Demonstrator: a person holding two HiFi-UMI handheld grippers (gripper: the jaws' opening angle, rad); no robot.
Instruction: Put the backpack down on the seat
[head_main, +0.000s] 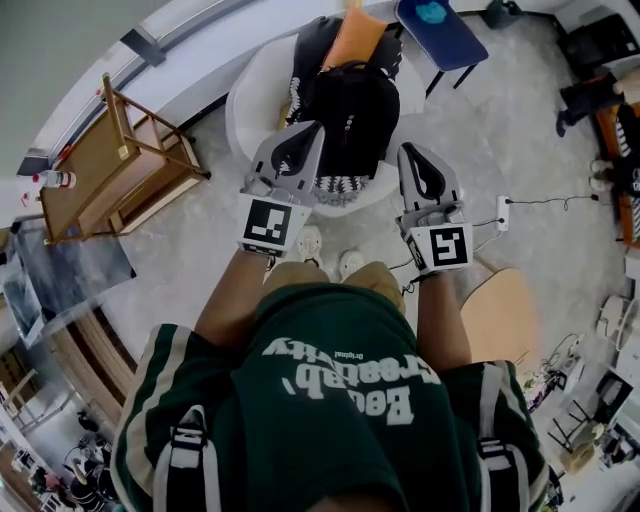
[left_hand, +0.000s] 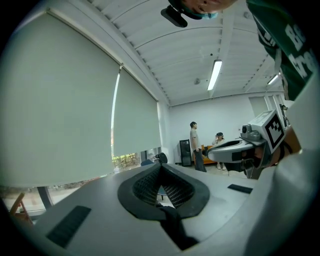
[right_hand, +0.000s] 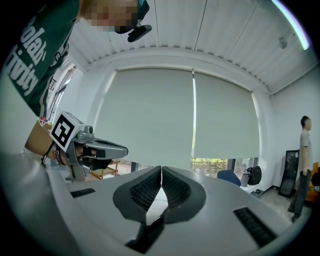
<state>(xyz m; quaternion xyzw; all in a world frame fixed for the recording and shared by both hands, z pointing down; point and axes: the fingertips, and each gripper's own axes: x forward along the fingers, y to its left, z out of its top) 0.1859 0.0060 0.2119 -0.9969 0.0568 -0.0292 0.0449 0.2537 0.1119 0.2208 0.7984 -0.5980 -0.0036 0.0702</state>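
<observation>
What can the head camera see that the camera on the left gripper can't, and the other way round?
Only the head view: the floor below, with the black backpack resting on the white seat, a wooden rack further toward the picture's left, and the left gripper seen from outside.

Only the left gripper view: that gripper's jaws up close, shut with nothing between them, plus the window blinds, a ceiling light and a standing person far across the room.

Both: the right gripper and the holder's green shirt.
</observation>
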